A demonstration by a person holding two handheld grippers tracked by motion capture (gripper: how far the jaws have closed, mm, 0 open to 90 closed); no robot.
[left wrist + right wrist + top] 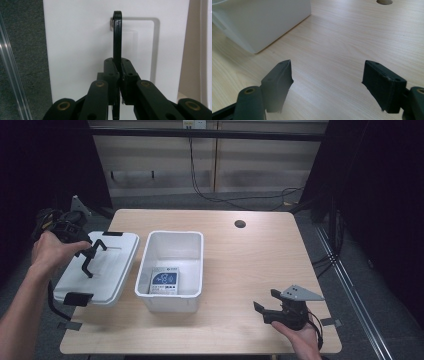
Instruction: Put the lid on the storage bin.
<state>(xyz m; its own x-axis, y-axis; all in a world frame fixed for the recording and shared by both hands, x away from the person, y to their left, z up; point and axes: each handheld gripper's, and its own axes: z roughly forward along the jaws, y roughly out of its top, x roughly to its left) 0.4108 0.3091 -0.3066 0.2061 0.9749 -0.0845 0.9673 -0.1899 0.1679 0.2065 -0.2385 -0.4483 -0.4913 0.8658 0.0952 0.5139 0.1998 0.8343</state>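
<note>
Two hand-held grippers: left (90, 254) pinches the lid's black handle (117, 37), right (267, 307) rests spread apart.

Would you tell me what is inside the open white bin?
The white bin holds one small blue-and-white packet on its floor; the near wall hides the floor's front edge.

The right half of the table (250, 260) lies bare, from the white bin (172, 270) out to the edge at three o'clock; the right gripper (265, 305), jaws wide apart, has open wood ahead of it; at nine o'clock the lid (100, 270) with its black handle (117, 37) takes the room beside the bin; only a narrow strip of wood separates them.
</note>
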